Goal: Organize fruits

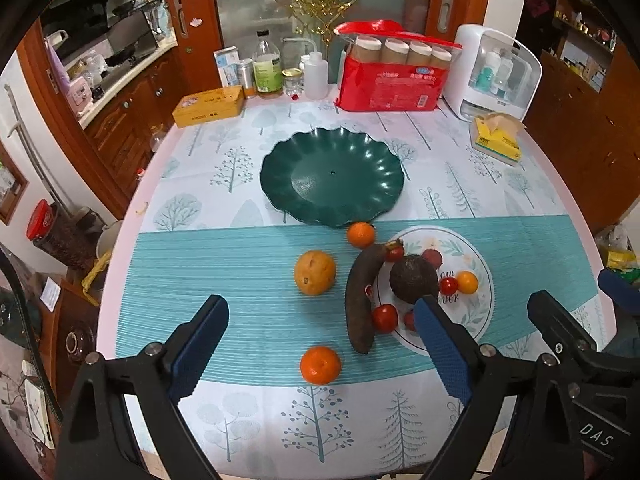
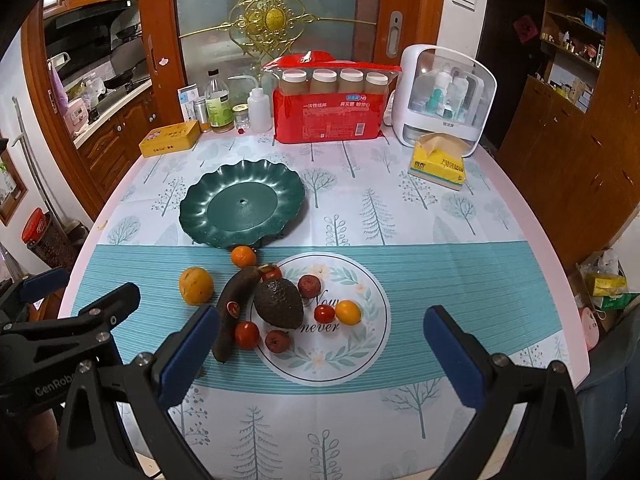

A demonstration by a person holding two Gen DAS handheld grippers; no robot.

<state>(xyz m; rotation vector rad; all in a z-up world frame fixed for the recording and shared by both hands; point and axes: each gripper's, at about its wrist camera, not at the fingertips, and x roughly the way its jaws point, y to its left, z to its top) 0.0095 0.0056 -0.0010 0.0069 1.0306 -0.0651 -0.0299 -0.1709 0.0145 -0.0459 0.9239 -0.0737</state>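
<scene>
- We held both grippers, left [image 1: 320, 344] & right [image 2: 322, 354], spread wide, gripping nothing.
- Green plate [image 2: 200, 208] sat bare twd table's far-left corner.
- Banana [image 2: 236, 308], avocado [image 2: 278, 304] lay mid-table.

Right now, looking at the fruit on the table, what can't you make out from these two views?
- Near orange: seen in the left wrist view; in the right wrist view the right gripper hides it.
- Small red fruit: partly behind a left gripper finger in the left wrist view.
- Banana sticker: too small to read.
- Red package print: mostly too small to read.
</scene>
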